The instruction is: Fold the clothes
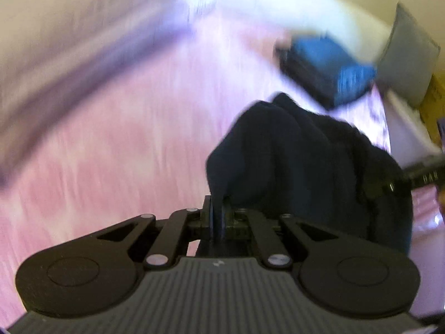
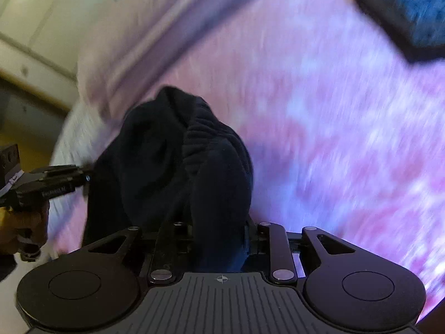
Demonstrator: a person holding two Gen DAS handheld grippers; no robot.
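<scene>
A dark navy garment (image 1: 300, 161) hangs bunched between both grippers above a pink patterned bed sheet (image 1: 125, 139). My left gripper (image 1: 218, 217) is shut on one edge of the garment. In the right wrist view the same garment (image 2: 178, 167) drapes over my right gripper (image 2: 219, 239), which is shut on it with the fingers hidden under cloth. The left gripper shows at the left edge of the right wrist view (image 2: 52, 183), and the right gripper at the right edge of the left wrist view (image 1: 417, 175). Both views are motion-blurred.
A folded blue and dark stack of clothes (image 1: 328, 69) lies on the bed further back, and it also shows in the right wrist view (image 2: 403, 11). A grey pillow (image 1: 408, 55) leans at the right. White cupboards (image 2: 41, 27) stand beyond the bed's edge.
</scene>
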